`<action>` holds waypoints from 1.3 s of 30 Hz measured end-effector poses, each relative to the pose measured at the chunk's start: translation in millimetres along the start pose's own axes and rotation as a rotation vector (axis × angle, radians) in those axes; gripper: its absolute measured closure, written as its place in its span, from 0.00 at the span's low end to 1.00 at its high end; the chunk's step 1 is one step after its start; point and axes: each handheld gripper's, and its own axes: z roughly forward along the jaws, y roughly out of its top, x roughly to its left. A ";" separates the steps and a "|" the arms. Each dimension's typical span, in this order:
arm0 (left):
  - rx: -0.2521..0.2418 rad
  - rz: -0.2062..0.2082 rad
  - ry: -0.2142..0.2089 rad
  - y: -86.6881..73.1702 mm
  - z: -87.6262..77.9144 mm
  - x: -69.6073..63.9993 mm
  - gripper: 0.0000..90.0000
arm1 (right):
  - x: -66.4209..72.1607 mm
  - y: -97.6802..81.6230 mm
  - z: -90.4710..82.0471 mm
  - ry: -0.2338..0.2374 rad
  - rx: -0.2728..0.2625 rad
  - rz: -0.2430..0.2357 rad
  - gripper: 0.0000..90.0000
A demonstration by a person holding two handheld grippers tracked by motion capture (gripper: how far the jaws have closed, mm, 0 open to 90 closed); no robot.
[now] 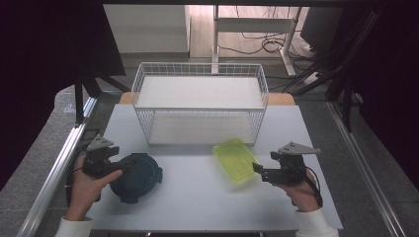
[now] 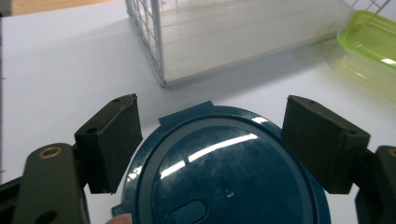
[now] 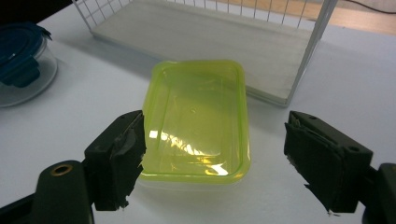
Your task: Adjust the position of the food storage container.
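Nearest the person, two hands in white sleeves held the tools over the pale, matte worktop (image 1: 197, 197). The left gripper (image 1: 121, 168) hung over a round container with a glossy dark-blue lid (image 2: 224, 172); its black, blocky fingers (image 2: 112, 140) were spread wide, one on each side of the lid, with nothing pinched between them. In the right gripper view that round container showed a clear body under the lid and a blue clip at its side. The right gripper (image 1: 257, 169) pointed at a rectangular container with a translucent yellow-green lid (image 3: 196, 121), rounded at the corners and shiny. Its fingers (image 3: 119, 154) were also spread, the left one just beside the lid's near corner, the other well apart; whether any finger touched it I could not tell. What either container held I could not tell. Beyond both stood a white wire basket (image 1: 141, 79) with a flat white board as its floor.
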 end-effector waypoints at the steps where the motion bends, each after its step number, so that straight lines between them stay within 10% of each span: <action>1: 0.006 0.006 0.002 0.0 0.9 -0.8 0.22 | -1.0 -1.0 1.7 -0.002 0.008 -0.002 0.23; 39: 0.043 0.004 0.021 -0.6 -0.8 0.6 0.21 | -0.7 -10.5 2.4 -0.060 0.041 0.010 0.23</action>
